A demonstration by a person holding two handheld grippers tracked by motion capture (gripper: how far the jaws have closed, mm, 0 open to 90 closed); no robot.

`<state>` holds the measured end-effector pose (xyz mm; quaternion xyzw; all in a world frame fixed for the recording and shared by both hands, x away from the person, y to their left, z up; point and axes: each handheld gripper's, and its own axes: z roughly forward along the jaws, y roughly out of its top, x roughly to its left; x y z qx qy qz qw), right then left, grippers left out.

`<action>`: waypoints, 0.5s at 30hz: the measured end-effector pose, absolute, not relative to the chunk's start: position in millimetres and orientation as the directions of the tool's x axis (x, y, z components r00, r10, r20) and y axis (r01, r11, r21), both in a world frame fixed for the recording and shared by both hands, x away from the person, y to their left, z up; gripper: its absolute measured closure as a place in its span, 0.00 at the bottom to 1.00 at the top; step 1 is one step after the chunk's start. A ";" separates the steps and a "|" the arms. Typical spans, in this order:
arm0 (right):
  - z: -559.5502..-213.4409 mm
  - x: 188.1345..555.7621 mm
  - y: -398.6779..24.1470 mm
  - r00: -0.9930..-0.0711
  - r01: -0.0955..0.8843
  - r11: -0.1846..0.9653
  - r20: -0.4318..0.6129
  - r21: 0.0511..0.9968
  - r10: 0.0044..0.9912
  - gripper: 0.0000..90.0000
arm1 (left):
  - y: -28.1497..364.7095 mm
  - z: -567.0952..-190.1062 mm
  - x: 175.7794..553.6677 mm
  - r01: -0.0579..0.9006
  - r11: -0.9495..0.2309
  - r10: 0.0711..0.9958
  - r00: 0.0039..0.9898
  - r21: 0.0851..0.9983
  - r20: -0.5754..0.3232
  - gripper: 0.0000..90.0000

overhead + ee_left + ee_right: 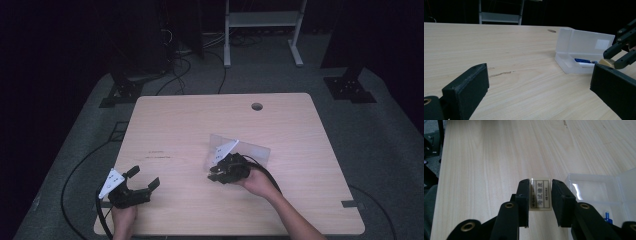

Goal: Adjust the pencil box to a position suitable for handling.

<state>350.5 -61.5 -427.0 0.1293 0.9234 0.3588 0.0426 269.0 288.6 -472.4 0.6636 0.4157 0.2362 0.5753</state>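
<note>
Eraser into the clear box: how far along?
Done: translucent plastic box stands open, a blue-and-white pen already inside. In hand: right tool is shut on the small labelled eraser, beside the box. Left: drop it in, close the lid. Left tool is open, idle.

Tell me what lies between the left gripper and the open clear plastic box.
Bare light wooden tabletop separates the left gripper from the clear plastic box, seen in the left gripper view.

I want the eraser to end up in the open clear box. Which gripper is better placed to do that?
Right. The right gripper already holds the eraser beside the open box. The left gripper stands open, apart from both.
</note>
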 end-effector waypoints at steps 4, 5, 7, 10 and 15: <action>-423.3 354.0 -62.1 -0.961 0.210 0.709 0.010 0.674 0.275 0.76 | 288.6 -472.4 269.0 0.280 0.007 0.823 0.543 0.960 -0.164 0.01; -422.4 355.0 -62.3 -0.961 0.211 0.707 0.009 0.675 0.278 0.76 | 288.5 -472.4 269.1 0.280 0.007 0.823 0.543 0.960 -0.164 0.01; -420.5 357.0 -63.0 -0.958 0.215 0.704 0.007 0.677 0.286 0.76 | 288.5 -472.4 269.0 0.278 0.008 0.823 0.544 0.960 -0.165 0.01; -419.3 360.0 -64.3 -0.955 0.223 0.703 0.007 0.676 0.296 0.76 | 288.3 -472.4 269.1 0.278 0.007 0.823 0.544 0.960 -0.164 0.01; -418.3 364.2 -65.0 -0.951 0.230 0.700 0.005 0.676 0.308 0.76 | 288.0 -472.5 269.3 0.277 0.009 0.823 0.544 0.961 -0.164 0.01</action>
